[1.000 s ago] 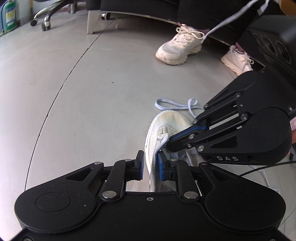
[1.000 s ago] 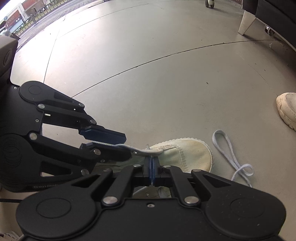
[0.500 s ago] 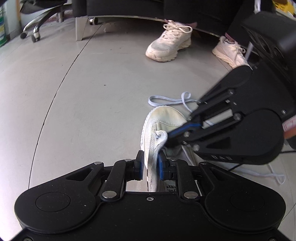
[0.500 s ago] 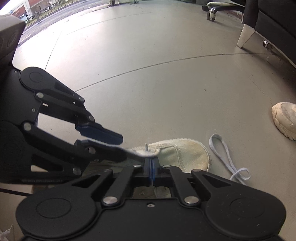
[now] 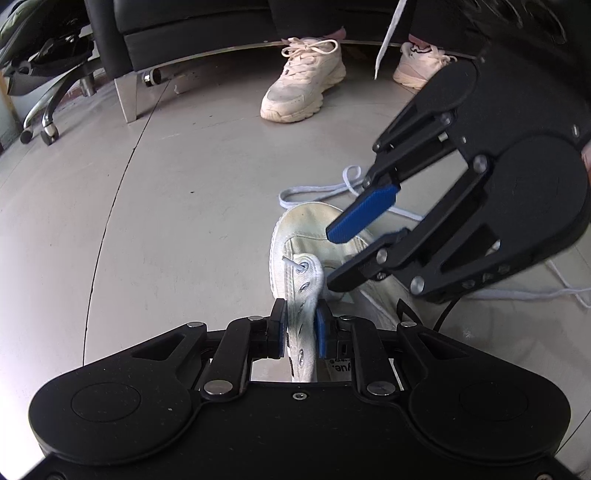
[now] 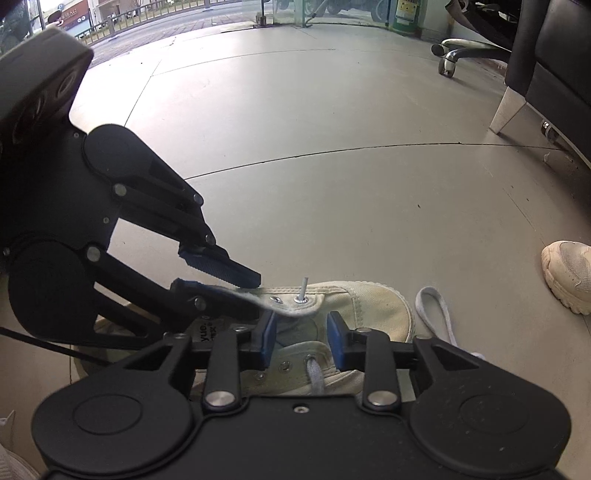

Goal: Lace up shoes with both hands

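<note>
- My L gripper (image 5: 300, 328) is clamped on the shoe's eyelet flap (image 5: 303, 295), both blue pads pressing the canvas, holding it up on edge.
- My R gripper (image 6: 300, 338) is letting go: jaws opening, nothing pinched betw. them now, only shoe canvas showing behind the gap.
- Lace tip (image 6: 303, 290) pokes up through the frontmost eyelet of that flap, a short stub only; I judge it freshly threaded and not yet pulled through.
- Step in hand, as I read it: re-grab the tip on the outer side of the flap and draw the lace thru. To do it well: keep L steady so the eyelet doesn't twist, bring R round above the flap, pinch the stiff tip itself, not the canvas, then pull along the hole's axis, slow, so it doesn't slip back.
- Shoe (image 6: 373, 306), pale canvas, lies on the floor (image 6: 332, 184), toe pointing away from me, well out from any wall; other flap below R already has lace in one eyelet (image 6: 314, 369).
- Slack lace (image 5: 314, 192) loops on the floor just past the toe, more trailing off to my right side; could snag on R's fingers when pulling.
- Further out: a person's sneakers (image 5: 303, 88) by a black sofa (image 5: 192, 33), office chair base (image 5: 48, 110) far left. Well apart, not in the way.
- Main obstruction: the two grippers crowd each other over the flap.
</note>
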A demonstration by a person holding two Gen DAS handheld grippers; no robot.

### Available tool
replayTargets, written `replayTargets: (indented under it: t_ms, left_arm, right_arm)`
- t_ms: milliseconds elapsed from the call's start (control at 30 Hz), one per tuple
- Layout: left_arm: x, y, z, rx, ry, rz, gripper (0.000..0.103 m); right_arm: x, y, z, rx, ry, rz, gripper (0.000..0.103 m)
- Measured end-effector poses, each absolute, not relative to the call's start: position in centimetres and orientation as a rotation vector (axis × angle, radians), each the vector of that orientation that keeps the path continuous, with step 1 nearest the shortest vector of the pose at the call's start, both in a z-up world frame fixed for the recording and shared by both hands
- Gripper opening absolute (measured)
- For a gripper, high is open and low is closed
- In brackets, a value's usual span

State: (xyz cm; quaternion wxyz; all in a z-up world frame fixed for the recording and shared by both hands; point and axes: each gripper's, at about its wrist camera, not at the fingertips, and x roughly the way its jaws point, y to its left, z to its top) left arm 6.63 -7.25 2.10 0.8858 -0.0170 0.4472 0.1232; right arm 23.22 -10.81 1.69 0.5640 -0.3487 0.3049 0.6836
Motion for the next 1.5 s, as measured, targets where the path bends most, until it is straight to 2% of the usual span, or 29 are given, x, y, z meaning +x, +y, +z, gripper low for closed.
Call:
replayTargets:
  t_ms: [100, 167, 267, 367, 400, 467, 567, 633, 733, 800, 900, 933, 1000, 1033, 1067, 1100, 1167, 1267, 1333, 1400, 1500]
  left_arm:
    - [6.8, -7.8, 1.9, 0.013, 0.930, 0.251, 0.015]
    - [6.9, -8.0, 1.8, 0.032, 0.930, 0.249, 0.015]
    - [6.9, -8.3, 1.8, 0.055, 0.931, 0.246, 0.015]
    - [7.1, -8.4, 1.6, 0.073, 0.936, 0.245, 0.016]
    - [7.1, -8.5, 1.5, 0.080, 0.934, 0.245, 0.016]
    - [7.2, -8.6, 1.5, 0.081, 0.936, 0.247, 0.016]
    - [7.2, -8.7, 1.5, 0.077, 0.938, 0.250, 0.016]
    - [7.2, -8.7, 1.5, 0.076, 0.939, 0.249, 0.016]
    - [7.1, -8.8, 1.5, 0.082, 0.938, 0.249, 0.016]
    - [7.1, -8.9, 1.5, 0.094, 0.939, 0.246, 0.016]
    - [7.2, -8.8, 1.4, 0.091, 0.940, 0.246, 0.016]
    - [7.2, -8.7, 1.4, 0.086, 0.940, 0.246, 0.016]
    - [7.2, -8.5, 1.4, 0.081, 0.941, 0.245, 0.016]
    - [7.2, -8.5, 1.4, 0.079, 0.942, 0.245, 0.016]
    - [7.3, -8.4, 1.5, 0.078, 0.942, 0.244, 0.016]
    - [7.3, -8.4, 1.5, 0.076, 0.941, 0.244, 0.016]
    - [7.2, -8.3, 1.5, 0.071, 0.941, 0.244, 0.016]
    - [7.2, -8.3, 1.5, 0.063, 0.940, 0.245, 0.016]
    - [7.3, -8.3, 1.5, 0.064, 0.943, 0.246, 0.016]
    - [7.3, -8.3, 1.5, 0.063, 0.945, 0.246, 0.016]
    - [7.3, -8.4, 1.4, 0.065, 0.943, 0.250, 0.017]
  right_arm:
    - [25.0, -10.3, 2.3, -0.673, 0.790, 1.627, 0.027]
    - [25.0, -9.6, 1.9, -0.675, 0.792, 1.635, 0.027]
    - [24.3, -8.5, 0.3, -0.733, 0.796, 1.615, 0.014]
    - [24.0, -8.4, -0.4, -0.726, 0.798, 1.604, 0.012]
    - [24.0, -8.3, -0.4, -0.724, 0.797, 1.600, 0.007]
    - [23.4, -8.4, -0.4, -0.767, 0.771, 1.607, 0.003]
    - [22.9, -8.4, -0.1, -0.795, 0.757, 1.583, 0.003]
    - [24.8, -8.7, 0.0, -0.621, 0.890, 1.541, 0.002]
    - [29.6, -10.0, -0.2, -0.151, 1.134, 1.465, 0.002]
    - [31.3, -10.9, 0.1, 0.084, 1.178, 1.453, 0.000]
    - [32.1, -11.2, 2.2, 0.217, 1.129, 1.464, 0.000]
    - [32.0, -11.2, 3.3, 0.216, 1.084, 1.475, 0.000]
    - [30.9, -10.7, 4.8, 0.042, 0.960, 1.483, 0.006]
    - [30.0, -10.5, 5.3, -0.074, 0.893, 1.484, 0.012]
    - [28.6, -10.2, 4.9, -0.230, 0.831, 1.482, 0.028]
    - [27.5, -10.0, 4.0, -0.332, 0.812, 1.484, 0.032]
    - [25.5, -9.7, 2.2, -0.483, 0.775, 1.488, 0.032]
    - [23.8, -9.9, 1.0, -0.563, 0.730, 1.501, 0.031]
    - [23.0, -9.9, 0.5, -0.605, 0.726, 1.512, 0.020]
    - [22.4, -9.8, 0.2, -0.649, 0.711, 1.500, 0.004]
    - [23.5, -10.6, 0.9, -0.530, 0.807, 1.461, 0.002]
